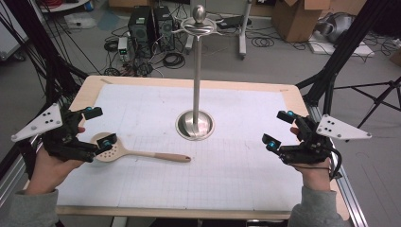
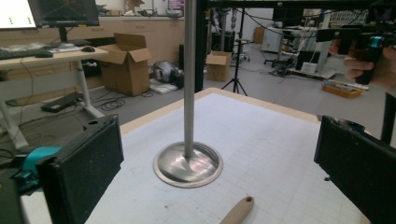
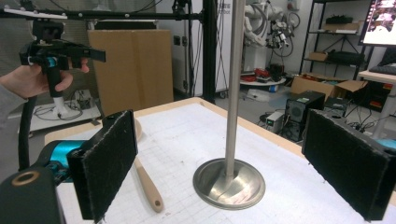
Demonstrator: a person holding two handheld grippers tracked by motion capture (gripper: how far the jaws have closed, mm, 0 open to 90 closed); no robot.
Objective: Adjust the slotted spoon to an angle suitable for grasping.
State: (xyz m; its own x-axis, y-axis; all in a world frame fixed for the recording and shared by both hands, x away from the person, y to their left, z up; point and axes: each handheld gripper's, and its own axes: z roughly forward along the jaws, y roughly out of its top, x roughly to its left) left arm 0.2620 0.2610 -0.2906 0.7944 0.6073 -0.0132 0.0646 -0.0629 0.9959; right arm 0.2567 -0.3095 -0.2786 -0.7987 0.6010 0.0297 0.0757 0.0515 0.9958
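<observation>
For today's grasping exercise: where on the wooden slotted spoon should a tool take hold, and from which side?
Probably the bare handle of the wooden slotted spoon, from above. It lies flat and narrow; the left tool hovers over its round head.

Left gripper [image 2: 219, 172] up over the table [image 2: 261, 121], its two black pads standing wide apart with nothing between them. Dead ahead, the metal stand [image 2: 188, 161]: round shiny base flat on the white grid mat [image 2: 280, 149], its slim pole rising straight out of the top of the picture. Low down, just the wooden handle end [image 2: 239, 211] of a spoon pokes in, near the base but not touching it. Far right, the other hand grips the right gripper [image 2: 362, 39], held high. Cardboard boxes [image 2: 126, 65] on the floor behind.
</observation>
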